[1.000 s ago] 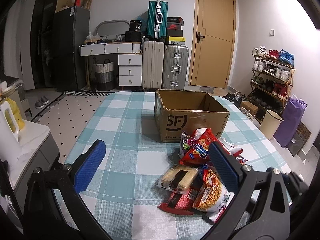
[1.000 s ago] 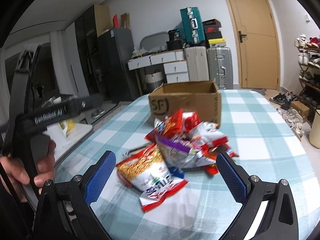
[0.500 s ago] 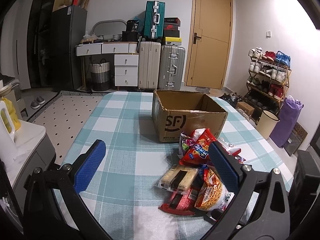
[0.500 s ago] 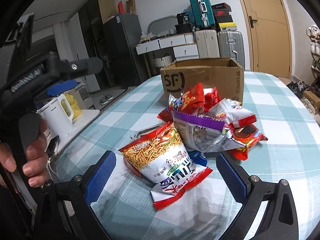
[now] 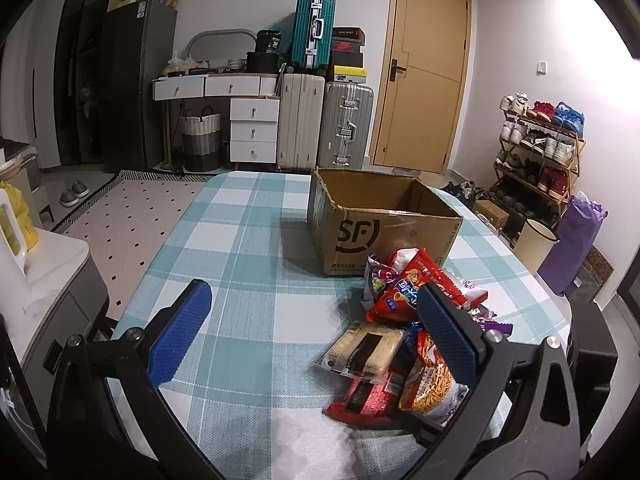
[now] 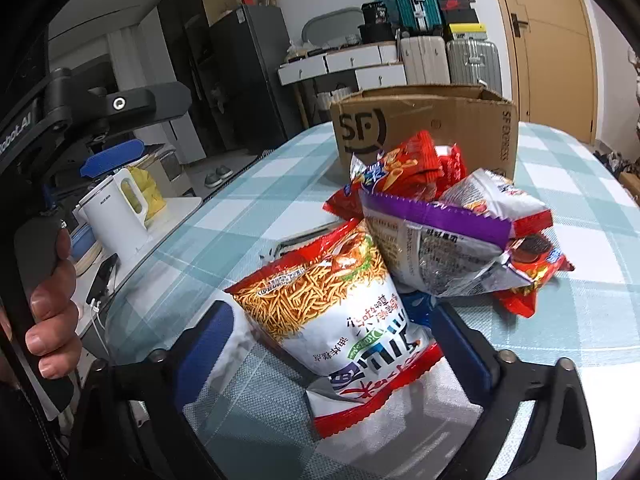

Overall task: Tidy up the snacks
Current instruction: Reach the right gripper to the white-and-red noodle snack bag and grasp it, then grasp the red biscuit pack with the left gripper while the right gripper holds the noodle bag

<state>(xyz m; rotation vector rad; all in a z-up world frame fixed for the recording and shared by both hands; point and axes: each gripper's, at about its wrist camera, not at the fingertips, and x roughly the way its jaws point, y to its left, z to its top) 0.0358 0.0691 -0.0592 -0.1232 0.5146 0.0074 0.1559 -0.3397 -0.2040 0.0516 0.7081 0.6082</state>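
Kettle (image 6: 116, 216) left; purple bag (image 6: 436, 240) seemingly overlaps noodles (image 6: 336, 312).

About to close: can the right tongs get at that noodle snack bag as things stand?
Probably yes. The right tongs are open with the noodle snack bag already lying between them, on top at the near edge of the pile, nothing covering it.

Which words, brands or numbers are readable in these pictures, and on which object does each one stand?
"SF": logo on the cardboard box.
"SF EXPRESS": printed vertically by the box's corner, seen in the right wrist view.
"95338": small print low on the box front; leading characters unclear.
"obot.AI": partly cut off, on the left gripper body.
Noodle snack bag: upside-down Chinese print, which I cannot read reliably.
Other snack bags, shoe boxes: too small or blurred.
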